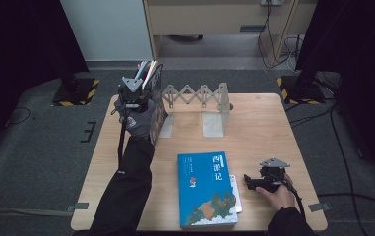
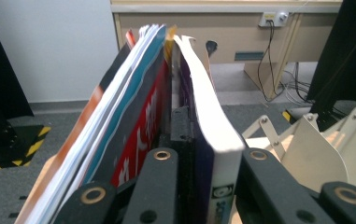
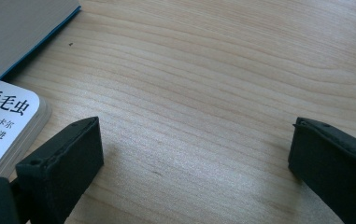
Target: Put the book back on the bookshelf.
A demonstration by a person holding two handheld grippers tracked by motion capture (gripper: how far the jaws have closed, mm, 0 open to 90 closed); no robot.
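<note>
Between the left gripper's [image 2: 203, 163] black jaws, seen along its own view, stands a thick book with a white and purple spine [image 2: 215, 144], its pages fanning upward; the jaws sit close against its two sides and grip it, closed down to the book's thickness. Pressed against that book on one side is a row of other upright books [image 2: 129, 116], with red, teal, white and orange covers, all leaning together. To the other side, just beyond the jaw, the pale metal bookend rack [image 2: 325, 144] shows its folding struts.

From the high view, the left gripper [image 1: 135, 98] is up at the far left corner of the wooden counter [image 1: 268, 128], the person's dark sleeve [image 1: 126, 187] stretching forward to it, and the held book stands with the row at the left end of the rack [image 1: 200, 101], whose scissor-like back spans toward the counter's middle.

Nearer the person, the right gripper [image 1: 254, 181] rests low over the counter at the right, held in a bare hand [image 1: 278, 196]. Its own view shows the two jaws standing wide apart with nothing but bare wood between them [image 3: 194, 154].

Just beside its jaws lies a small white booklet [image 3: 3, 126] with black print, tucked partly under a large blue book [image 1: 205, 189] lying flat, cover up, near the front edge of the counter.
</note>
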